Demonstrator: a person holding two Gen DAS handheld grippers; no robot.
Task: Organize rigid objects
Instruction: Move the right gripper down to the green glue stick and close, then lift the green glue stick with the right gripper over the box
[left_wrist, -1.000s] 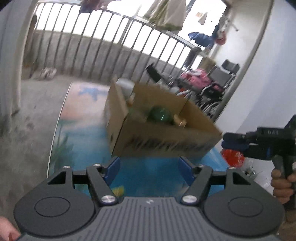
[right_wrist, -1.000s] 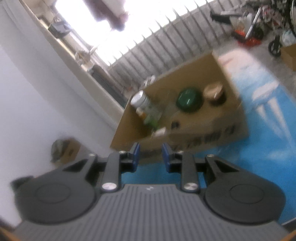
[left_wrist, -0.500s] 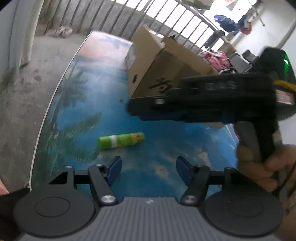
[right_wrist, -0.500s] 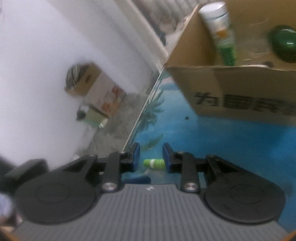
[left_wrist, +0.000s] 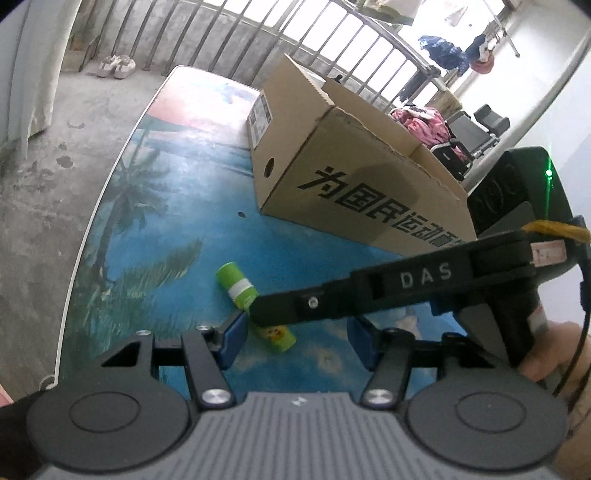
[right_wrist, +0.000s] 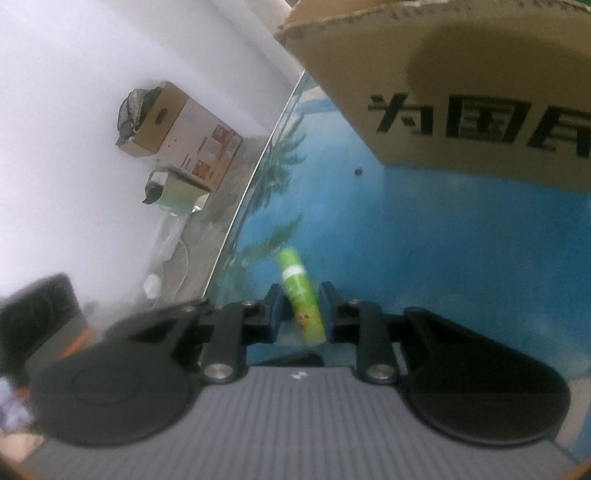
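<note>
Right gripper (right_wrist: 301, 317): blue-padded jaws spread, straddling green bottle (right_wrist: 300, 295); one pad close against bottle's side, contact not certain, small gap on other side. Left gripper (left_wrist: 295, 341): jaws wide apart, nothing between them, hovering above mat. Green bottle: lying on its side on blue palm-print mat (left_wrist: 155, 236), white band near cap end, small yellow figure printed near base; seen from left wrist view (left_wrist: 236, 282) partly hidden behind right gripper's black body. Cardboard box (left_wrist: 354, 173): open-topped, black characters on long side, standing on mat beyond bottle, well apart from it. Small carton (right_wrist: 177, 125): on floor by white wall, off mat.
</note>
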